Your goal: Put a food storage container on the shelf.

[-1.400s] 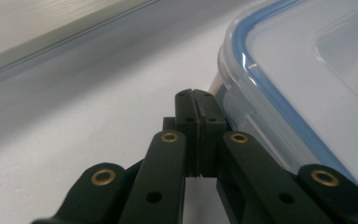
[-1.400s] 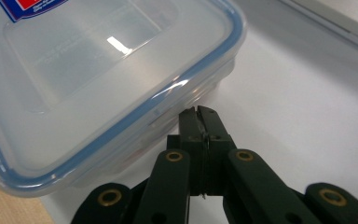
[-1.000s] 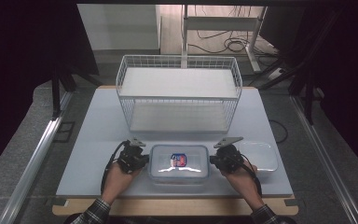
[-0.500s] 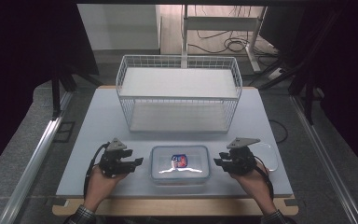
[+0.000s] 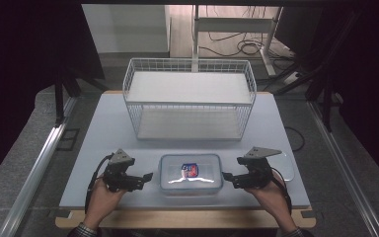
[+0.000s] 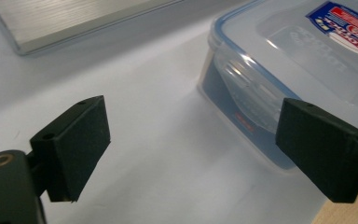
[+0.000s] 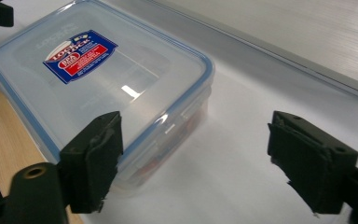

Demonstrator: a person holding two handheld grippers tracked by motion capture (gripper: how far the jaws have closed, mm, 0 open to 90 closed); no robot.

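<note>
A clear lidded plastic container [image 5: 190, 173] with a blue seal and a red and blue label lies near the table's front edge. My left gripper [image 5: 147, 177] hovers just left of it, apart from its short end. Its jaws have just been opening and stand wide, with nothing pressed between them. In the left gripper view [image 6: 193, 147] the container [image 6: 298, 60] and its side clip lie ahead at the right. My right gripper [image 5: 227, 177] hovers just right of the container, and its jaws have also just been opening. Its own view [image 7: 203, 161] has the container [image 7: 98, 70] at the left.
A white wire basket [image 5: 190, 98] stands on the grey table [image 5: 103, 138] behind the container. A clear flat plastic piece [image 5: 287, 170] lies right of my right hand. The wooden front edge [image 5: 187, 217] runs below the hands.
Both grippers have drawn outward from the container's two ends and a little up, the left one leftward, the right one rightward. Their jaws went from shut to wide open. The container stayed put.
</note>
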